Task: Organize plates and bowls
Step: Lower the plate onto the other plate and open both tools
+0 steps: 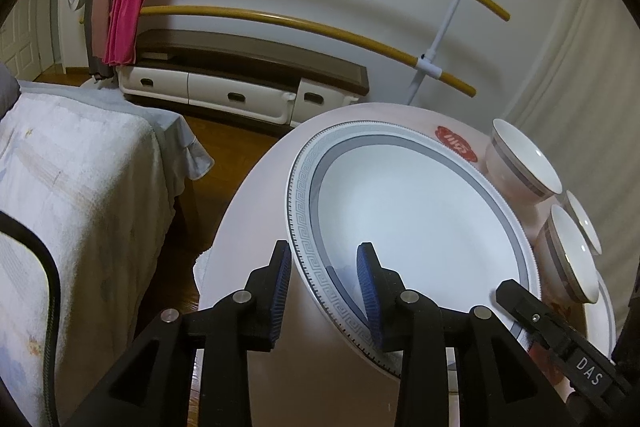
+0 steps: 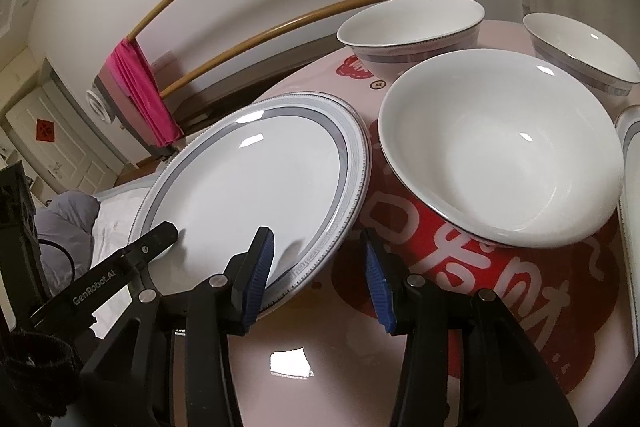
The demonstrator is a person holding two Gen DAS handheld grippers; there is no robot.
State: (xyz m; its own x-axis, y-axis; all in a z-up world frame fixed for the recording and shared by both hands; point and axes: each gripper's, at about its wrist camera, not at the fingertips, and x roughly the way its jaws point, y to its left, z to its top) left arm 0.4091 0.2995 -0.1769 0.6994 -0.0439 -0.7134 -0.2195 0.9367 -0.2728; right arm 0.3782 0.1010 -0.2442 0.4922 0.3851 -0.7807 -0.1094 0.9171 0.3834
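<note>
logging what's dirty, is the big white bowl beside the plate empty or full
Empty: the big white bowl stands upright, its bare glossy inside showing only light reflections.

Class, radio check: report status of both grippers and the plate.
Left gripper open, straddling plate rim. Right gripper open, straddling opposite rim. Plate on table, not gripped. Large bowl close beside plate.

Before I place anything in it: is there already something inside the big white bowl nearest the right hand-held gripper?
No, the big white bowl shows only bare glazed interior with light glints.
</note>
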